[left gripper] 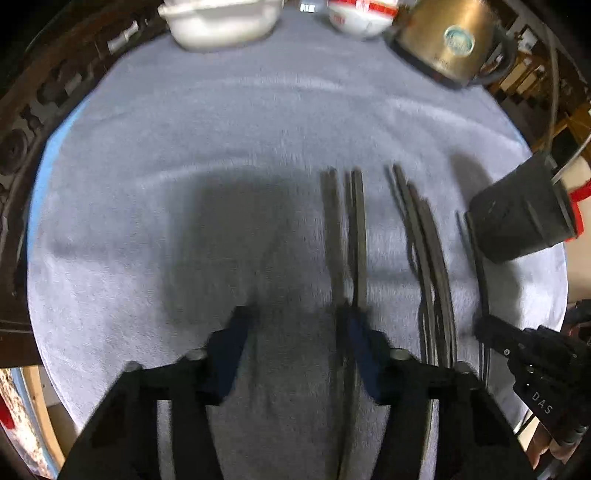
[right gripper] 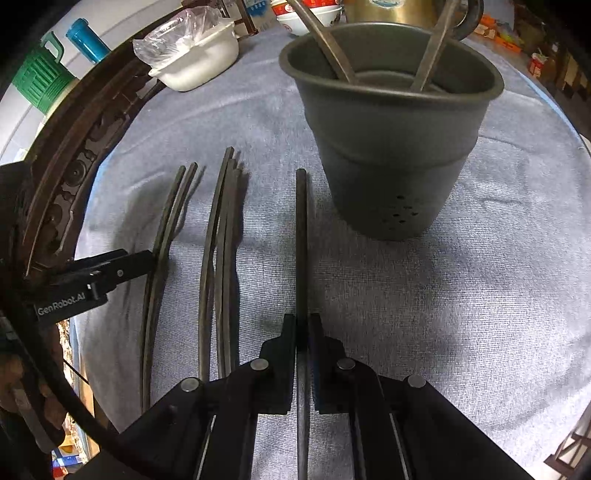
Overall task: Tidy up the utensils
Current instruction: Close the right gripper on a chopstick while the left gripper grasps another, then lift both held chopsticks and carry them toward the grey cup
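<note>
right wrist view: right gripper (right gripper: 302, 325) pinching one chopstick (right gripper: 301, 229) flat on gray cloth (right gripper: 461, 295), beside gray cup (right gripper: 391, 147). left wrist view: left gripper (left gripper: 295, 325) spread wide, touching chopstick pair (left gripper: 352, 236).

A lived-in home dining corner is showing itself here. A round table (right gripper: 498, 295) is sitting under a grey-blue towel-like cloth, and a dark carved wooden frame (right gripper: 74, 162) is curving along its edge at nine o'clock. At twelve o'clock a brass-coloured electric kettle (left gripper: 443, 40) is standing beside a red-and-white bowl (left gripper: 360, 16), with a white lidded dish (right gripper: 195, 62) and a crumpled plastic bag at eleven o'clock. A green jug (right gripper: 40, 79) and a blue bottle (right gripper: 86, 38) are waiting beyond the frame at ten o'clock. Wooden furniture and small packets are crowding the background at two o'clock, giving everything an everyday household look.
</note>
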`<state>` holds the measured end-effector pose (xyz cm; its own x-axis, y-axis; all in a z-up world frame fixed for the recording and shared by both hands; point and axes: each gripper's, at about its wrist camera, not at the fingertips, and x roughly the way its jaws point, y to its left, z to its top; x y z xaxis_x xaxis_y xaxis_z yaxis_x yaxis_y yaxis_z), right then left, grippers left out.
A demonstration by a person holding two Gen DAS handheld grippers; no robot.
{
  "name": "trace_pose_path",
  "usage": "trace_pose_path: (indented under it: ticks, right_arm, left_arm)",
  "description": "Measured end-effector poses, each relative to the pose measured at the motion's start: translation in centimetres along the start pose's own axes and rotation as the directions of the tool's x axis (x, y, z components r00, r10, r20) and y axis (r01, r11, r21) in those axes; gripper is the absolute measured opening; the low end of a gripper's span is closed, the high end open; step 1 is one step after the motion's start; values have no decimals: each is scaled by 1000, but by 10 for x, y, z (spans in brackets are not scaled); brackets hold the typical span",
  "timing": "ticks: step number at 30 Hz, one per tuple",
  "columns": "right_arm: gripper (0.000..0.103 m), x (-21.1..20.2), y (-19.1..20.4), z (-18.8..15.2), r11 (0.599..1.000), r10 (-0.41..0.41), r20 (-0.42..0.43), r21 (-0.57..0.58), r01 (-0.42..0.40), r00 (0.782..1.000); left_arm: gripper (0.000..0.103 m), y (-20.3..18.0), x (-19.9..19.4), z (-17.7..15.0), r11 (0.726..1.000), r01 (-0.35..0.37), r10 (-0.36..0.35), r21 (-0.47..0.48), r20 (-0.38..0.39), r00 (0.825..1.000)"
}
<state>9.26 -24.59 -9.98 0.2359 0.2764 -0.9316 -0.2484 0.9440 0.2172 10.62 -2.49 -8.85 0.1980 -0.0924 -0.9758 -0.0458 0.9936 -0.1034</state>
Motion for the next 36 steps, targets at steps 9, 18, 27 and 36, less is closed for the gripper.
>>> trace_pose_path:
  ticks: [9, 18, 27, 36]
  right_arm:
    - [9, 1, 3, 4, 999, -4, -26, -34, 3, 1000]
    - [9, 5, 16, 14, 992, -100, -160, -98, 85, 982]
    - [17, 14, 23, 38, 982, -176, -190, -103, 159, 966]
    - [7, -10, 30, 8, 992, -107, -74, -76, 101, 992]
  left_arm:
    - [7, 10, 0, 1, 999, 7, -4, 34, -69, 998]
    - [15, 35, 0, 0, 997, 26, -9, 74, -212, 977]
    - [7, 23, 2, 33, 991, -18, 43, 129, -193, 980]
    - [5, 68, -19, 20, 993, 113, -116, -43, -75, 990]
